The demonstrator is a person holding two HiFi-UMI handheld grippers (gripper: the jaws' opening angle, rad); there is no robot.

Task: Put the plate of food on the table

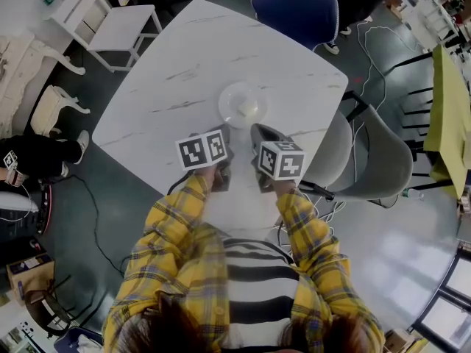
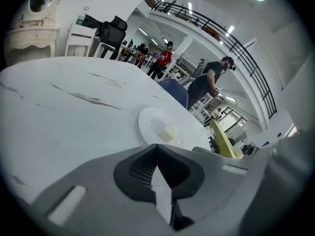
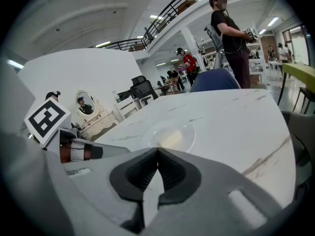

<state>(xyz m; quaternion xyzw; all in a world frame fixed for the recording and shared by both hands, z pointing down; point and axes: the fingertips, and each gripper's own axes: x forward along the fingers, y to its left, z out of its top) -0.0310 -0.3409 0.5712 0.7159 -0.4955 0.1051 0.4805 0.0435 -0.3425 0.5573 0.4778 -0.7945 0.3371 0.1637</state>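
A clear glass plate point(image 1: 241, 106) with a pale yellow piece of food point(image 1: 247, 111) rests on the white marble table point(image 1: 176, 72), near its middle. My left gripper point(image 1: 224, 133) sits just short of the plate's near edge, jaws shut and empty. Beside it, my right gripper point(image 1: 259, 132) is likewise shut on nothing. In the left gripper view the closed jaws point(image 2: 157, 145) point at the plate point(image 2: 153, 126) a little ahead. The right gripper view shows closed jaws point(image 3: 157, 150) with the plate point(image 3: 172, 132) right in front.
A blue chair point(image 1: 294, 6) stands at the table's far side, a grey chair point(image 1: 368, 160) at its right, a white chair point(image 1: 125, 28) at far left. A yellow-green table point(image 1: 449, 116) is further right. A person in black point(image 3: 229, 33) stands beyond the table.
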